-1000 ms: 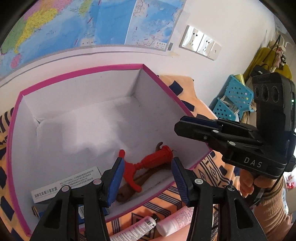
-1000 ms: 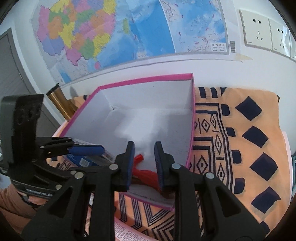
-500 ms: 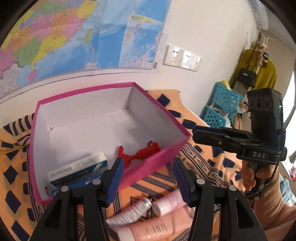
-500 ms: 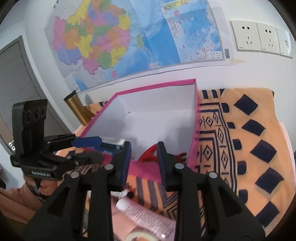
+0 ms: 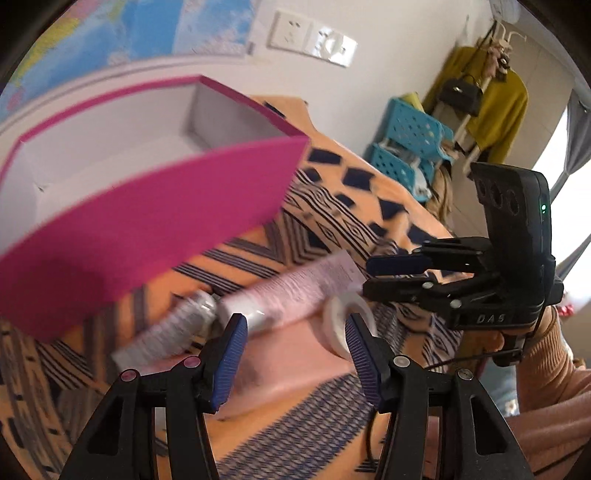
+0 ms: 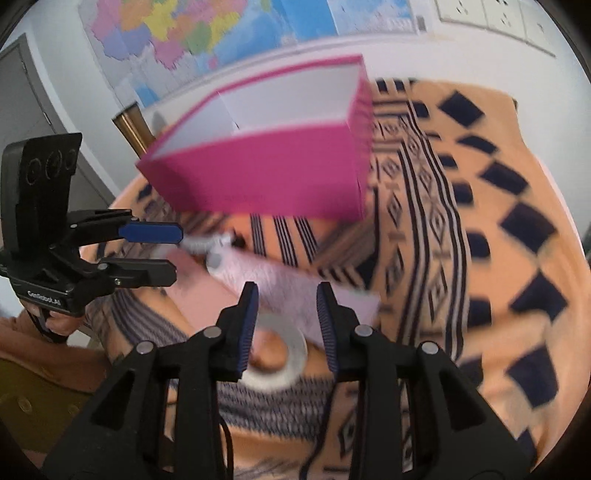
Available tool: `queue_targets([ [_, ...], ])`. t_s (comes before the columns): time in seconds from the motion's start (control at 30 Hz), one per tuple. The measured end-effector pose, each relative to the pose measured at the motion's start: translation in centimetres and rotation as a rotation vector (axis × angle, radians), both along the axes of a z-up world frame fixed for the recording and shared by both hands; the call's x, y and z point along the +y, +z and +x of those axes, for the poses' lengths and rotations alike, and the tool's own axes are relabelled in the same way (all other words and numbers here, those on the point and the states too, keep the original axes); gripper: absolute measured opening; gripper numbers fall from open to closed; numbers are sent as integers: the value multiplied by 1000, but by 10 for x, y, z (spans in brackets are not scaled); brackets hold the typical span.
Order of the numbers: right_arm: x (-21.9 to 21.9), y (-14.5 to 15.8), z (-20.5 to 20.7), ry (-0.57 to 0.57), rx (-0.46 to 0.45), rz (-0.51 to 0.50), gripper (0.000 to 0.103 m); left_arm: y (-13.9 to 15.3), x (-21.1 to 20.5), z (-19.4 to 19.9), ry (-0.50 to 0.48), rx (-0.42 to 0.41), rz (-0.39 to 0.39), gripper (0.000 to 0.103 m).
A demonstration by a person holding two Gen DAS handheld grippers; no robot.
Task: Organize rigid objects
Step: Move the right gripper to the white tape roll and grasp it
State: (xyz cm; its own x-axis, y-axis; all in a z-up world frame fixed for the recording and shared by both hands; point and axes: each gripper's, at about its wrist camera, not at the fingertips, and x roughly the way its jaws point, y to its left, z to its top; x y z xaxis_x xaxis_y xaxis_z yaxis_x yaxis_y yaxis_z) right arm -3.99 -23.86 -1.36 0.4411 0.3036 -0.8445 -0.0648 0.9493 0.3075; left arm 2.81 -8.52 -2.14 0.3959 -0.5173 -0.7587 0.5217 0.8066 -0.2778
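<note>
Pink box (image 5: 147, 229) farther away than before.

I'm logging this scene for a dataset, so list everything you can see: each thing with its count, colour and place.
box: 1, magenta outside, white inside, on the cloth by the wall
tubes: at least 2, pale pink and silver-white, blurred, lying on the cloth in front of the box
tape roll: 1, white, on the cloth beside the pink tube
cloth: 1, orange with dark blue pattern, covering the surface
map: 1, multicoloured, on the wall
wall sockets: white, on the wall
baskets: 2, turquoise, stacked at the far right
yellow garment: 1, hanging at the back
left gripper: black, blue pads, open over the tubes
right gripper: black, blue pads, open over the tape roll
</note>
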Motion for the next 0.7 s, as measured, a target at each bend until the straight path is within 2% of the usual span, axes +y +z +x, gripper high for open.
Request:
queue_targets([
  [0.27,6,-21,-16,-3,65,8,35,-16,-23,-7,-54,45,17,54],
  [0.43,7,-32,-14,-22,79,20,34,-25,-29,-8,-71,77,16,43],
  [0.5,7,-32,-14,-27,77,20,22,-26,-32,-8,-84,85,7,39],
  [0.7,8,-22,-17,-29,47,10,18,-26,-42,-8,-110,90,0,38],
])
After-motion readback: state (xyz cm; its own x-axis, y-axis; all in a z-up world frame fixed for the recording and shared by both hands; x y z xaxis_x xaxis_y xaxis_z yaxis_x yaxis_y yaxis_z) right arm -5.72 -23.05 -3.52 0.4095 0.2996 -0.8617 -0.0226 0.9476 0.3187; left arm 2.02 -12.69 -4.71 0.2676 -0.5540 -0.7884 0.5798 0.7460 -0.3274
